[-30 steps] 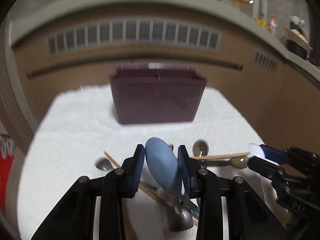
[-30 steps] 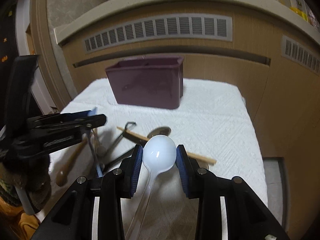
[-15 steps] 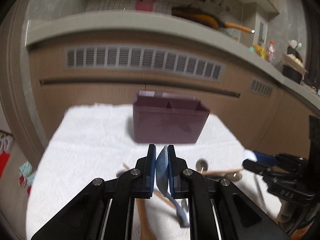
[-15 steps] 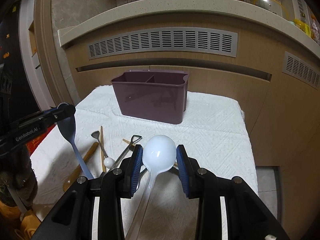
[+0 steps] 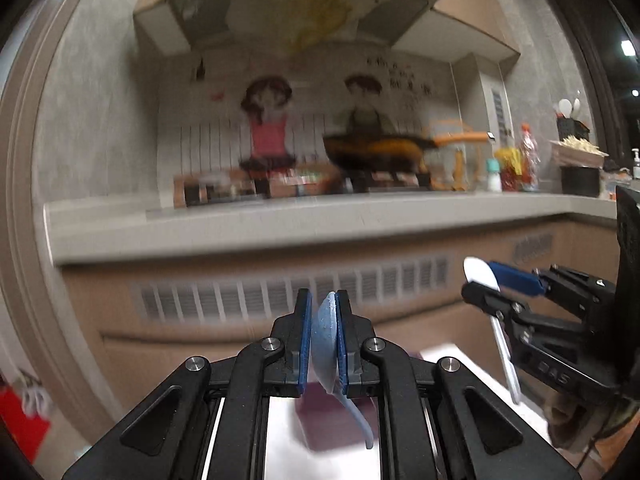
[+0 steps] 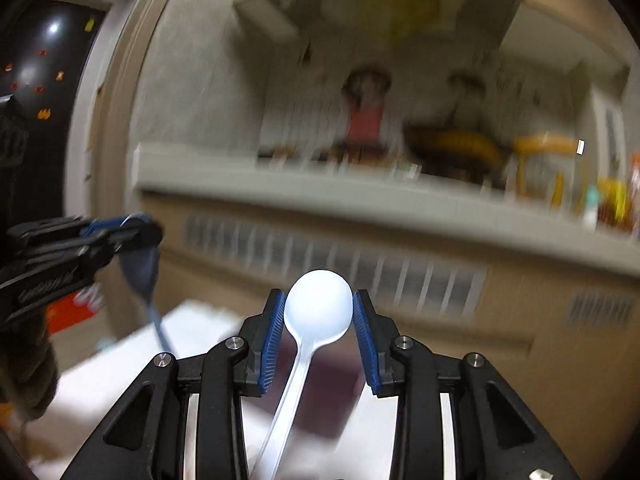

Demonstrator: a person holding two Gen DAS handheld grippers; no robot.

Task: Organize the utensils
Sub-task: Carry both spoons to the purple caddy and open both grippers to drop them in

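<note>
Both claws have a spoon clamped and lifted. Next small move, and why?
Probably carry them forward and down to the maroon bin, handles first. The left claw pinches the blue spoon by its bowl, and the right claw the white spoon likewise; both handles hang down, the bin sits low below, only partly in view.

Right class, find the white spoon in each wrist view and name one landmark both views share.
Left wrist view: white spoon at right edge, clamped in the right gripper, handle hanging down.
Right wrist view: white spoon at bottom centre, bowl between the blue pads.
Shared landmark: the slatted vent under the counter.
</note>
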